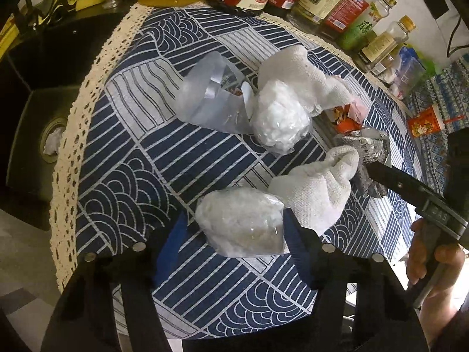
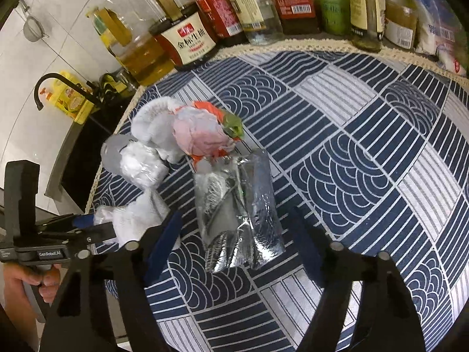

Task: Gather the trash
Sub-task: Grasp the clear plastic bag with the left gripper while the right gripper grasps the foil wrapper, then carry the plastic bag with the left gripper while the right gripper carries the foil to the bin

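Note:
Trash lies heaped on a blue-and-white patterned tablecloth (image 1: 132, 152). My left gripper (image 1: 234, 226) straddles a white wad wrapped in clear plastic (image 1: 240, 220); its right pad (image 1: 291, 228) is against the wad, and a thin gap shows at the left pad. My right gripper (image 2: 237, 223) stands astride a crumpled silver foil packet (image 2: 240, 202), with cloth visible on both sides of it. A crumpled white paper towel (image 1: 313, 193) lies between the two. Farther back lie a second wrapped wad (image 1: 281, 120), a clear plastic bag (image 1: 205, 99), another white towel (image 1: 302, 73) and a red wrapper (image 1: 346, 117).
Sauce and oil bottles (image 2: 193, 44) line the far edge of the cloth. A dark sink (image 1: 38, 135) with a faucet (image 2: 47, 85) lies off the left edge. A small red carton (image 1: 425, 120) stands to the right. A hand (image 1: 431, 261) holds the right gripper's handle.

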Demonstrator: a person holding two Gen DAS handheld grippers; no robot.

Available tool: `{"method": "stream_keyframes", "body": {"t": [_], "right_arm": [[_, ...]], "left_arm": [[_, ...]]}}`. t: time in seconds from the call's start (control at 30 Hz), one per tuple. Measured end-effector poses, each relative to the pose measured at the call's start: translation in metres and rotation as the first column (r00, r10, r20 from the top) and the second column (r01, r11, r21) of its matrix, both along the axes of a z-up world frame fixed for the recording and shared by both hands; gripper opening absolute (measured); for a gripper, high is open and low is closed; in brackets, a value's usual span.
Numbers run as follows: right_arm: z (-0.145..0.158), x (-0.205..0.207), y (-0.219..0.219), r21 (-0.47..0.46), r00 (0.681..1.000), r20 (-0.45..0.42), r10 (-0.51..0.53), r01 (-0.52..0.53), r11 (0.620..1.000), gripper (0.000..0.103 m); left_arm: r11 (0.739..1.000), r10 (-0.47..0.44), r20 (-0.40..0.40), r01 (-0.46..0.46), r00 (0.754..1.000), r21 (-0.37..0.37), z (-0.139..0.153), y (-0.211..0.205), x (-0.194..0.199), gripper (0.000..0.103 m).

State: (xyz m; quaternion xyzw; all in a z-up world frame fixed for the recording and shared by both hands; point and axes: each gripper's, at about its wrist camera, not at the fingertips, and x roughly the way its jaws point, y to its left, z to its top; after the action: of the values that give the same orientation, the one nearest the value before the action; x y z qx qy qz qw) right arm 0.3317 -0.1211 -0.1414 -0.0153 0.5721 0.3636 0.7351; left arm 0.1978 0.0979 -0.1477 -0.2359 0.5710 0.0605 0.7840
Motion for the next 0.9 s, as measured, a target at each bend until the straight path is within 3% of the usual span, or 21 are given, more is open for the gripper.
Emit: {"method": "stream_keyframes", "body": {"t": [0.07, 0.2, 0.9], "right_arm": [[-0.003, 0.001, 0.000, -0.008, 1.000, -0.008, 0.004, -0.005, 1.000, 0.060], [-0.003, 0.000, 0.000, 0.002, 1.000, -0.005, 0.004, -0.004, 1.000, 0.055], [0.023, -0.037, -0.017, 0.011, 0.998, 0.038, -0.055, 0.055, 0.998, 0.053]], "left_arm": [[1.000, -0.005, 0.005, 0.005, 1.000, -0.009, 0.000, 0.000, 0.001, 0.056], [1.000, -0.008, 0.013, 0.008, 1.000, -0.017, 0.000, 0.000, 0.001, 0.053], [1.000, -0.018, 0.084, 0.019, 0.996, -0.012, 0.024, 0.000, -0.027, 0.051]]}}
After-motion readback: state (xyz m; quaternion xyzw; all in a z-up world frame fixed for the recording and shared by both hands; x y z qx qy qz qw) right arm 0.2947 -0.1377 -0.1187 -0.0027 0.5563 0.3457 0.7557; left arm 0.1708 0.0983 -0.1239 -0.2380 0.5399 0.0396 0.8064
